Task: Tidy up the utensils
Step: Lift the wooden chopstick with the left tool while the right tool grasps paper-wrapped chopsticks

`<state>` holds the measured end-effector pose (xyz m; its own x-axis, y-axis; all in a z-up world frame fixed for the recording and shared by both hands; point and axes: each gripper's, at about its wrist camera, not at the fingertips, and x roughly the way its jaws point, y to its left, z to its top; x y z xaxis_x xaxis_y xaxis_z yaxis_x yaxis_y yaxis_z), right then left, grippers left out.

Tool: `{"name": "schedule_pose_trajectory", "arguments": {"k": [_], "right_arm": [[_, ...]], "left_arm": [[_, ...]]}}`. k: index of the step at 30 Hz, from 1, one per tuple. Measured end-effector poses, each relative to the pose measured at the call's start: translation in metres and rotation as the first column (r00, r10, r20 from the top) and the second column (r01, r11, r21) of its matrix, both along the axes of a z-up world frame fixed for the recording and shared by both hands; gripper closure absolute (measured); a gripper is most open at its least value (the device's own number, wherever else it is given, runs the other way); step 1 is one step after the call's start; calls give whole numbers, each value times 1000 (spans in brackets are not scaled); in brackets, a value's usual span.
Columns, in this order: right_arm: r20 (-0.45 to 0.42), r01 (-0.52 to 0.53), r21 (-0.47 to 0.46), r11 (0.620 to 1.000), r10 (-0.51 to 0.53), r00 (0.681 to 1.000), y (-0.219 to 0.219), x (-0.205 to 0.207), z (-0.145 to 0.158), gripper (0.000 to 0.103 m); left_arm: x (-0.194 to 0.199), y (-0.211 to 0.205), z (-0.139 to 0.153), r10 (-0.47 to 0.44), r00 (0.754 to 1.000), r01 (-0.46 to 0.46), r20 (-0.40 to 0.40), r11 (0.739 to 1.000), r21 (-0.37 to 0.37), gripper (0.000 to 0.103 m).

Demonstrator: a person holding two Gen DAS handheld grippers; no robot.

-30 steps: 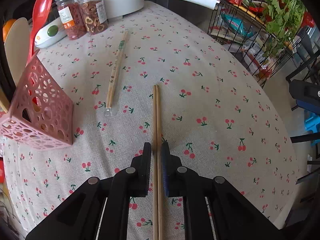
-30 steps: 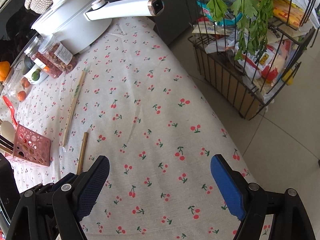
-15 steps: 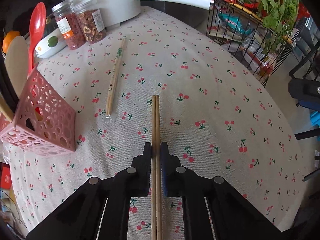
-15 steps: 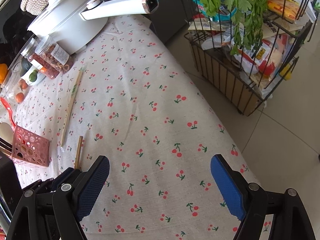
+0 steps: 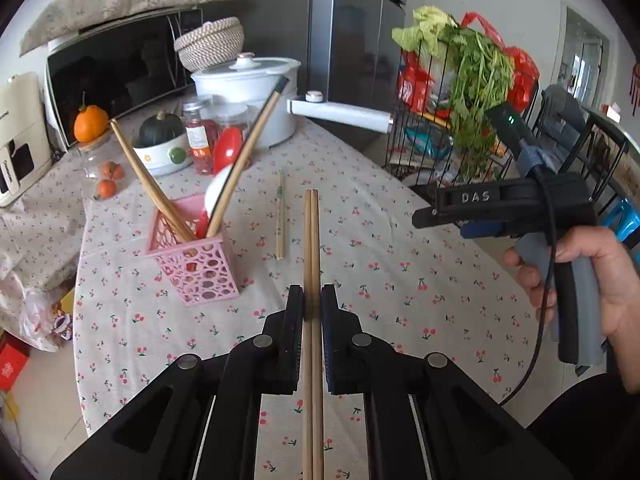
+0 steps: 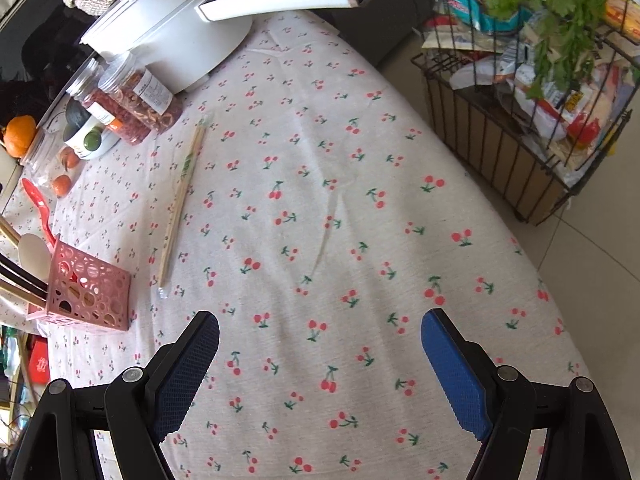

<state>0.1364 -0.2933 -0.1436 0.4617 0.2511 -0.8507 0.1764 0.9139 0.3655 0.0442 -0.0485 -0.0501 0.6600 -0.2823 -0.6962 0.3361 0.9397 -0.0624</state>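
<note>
Left wrist view
- Left gripper (image 5: 311, 300): jaws pressed together, pinching 1 pair of wooden chopsticks (image 5: 311, 240); the pair runs forward between the pads, tips raised above the cherry-print tablecloth (image 5: 400, 280).
- Pink utensil basket (image 5: 196, 260): left of the gripper, on the cloth; holds chopsticks, a red spoon (image 5: 228, 152) and a white spoon.
- Wrapped chopsticks (image 5: 281, 216): flat on the cloth, between basket and held pair.
- Right hand (image 5: 592, 276): at the right edge, gripping the other tool's handle.

Right wrist view
- Right gripper (image 6: 320, 354): jaws spread wide, nothing between the blue pads, above bare cloth.
- Wrapped chopsticks (image 6: 182, 196): on the cloth, near the basket (image 6: 92, 296).
- White pot (image 6: 176, 36): far end of the table, beside 2 jars (image 6: 132, 112).
</note>
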Motion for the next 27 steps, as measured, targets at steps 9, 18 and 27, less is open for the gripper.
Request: {"name": "schedule_pose_trajectory", "arguments": {"k": [9, 18, 27], "right_arm": [[5, -53, 101, 993, 53, 999, 46, 53, -23, 32], [-4, -97, 74, 993, 97, 995, 88, 130, -49, 54], [59, -99, -48, 994, 102, 993, 115, 180, -58, 57]], "left_arm": [[6, 72, 50, 146, 967, -100, 210, 972, -215, 94], [29, 130, 34, 208, 959, -139, 191, 936, -323, 94], [45, 150, 24, 220, 964, -156, 149, 923, -350, 94]]}}
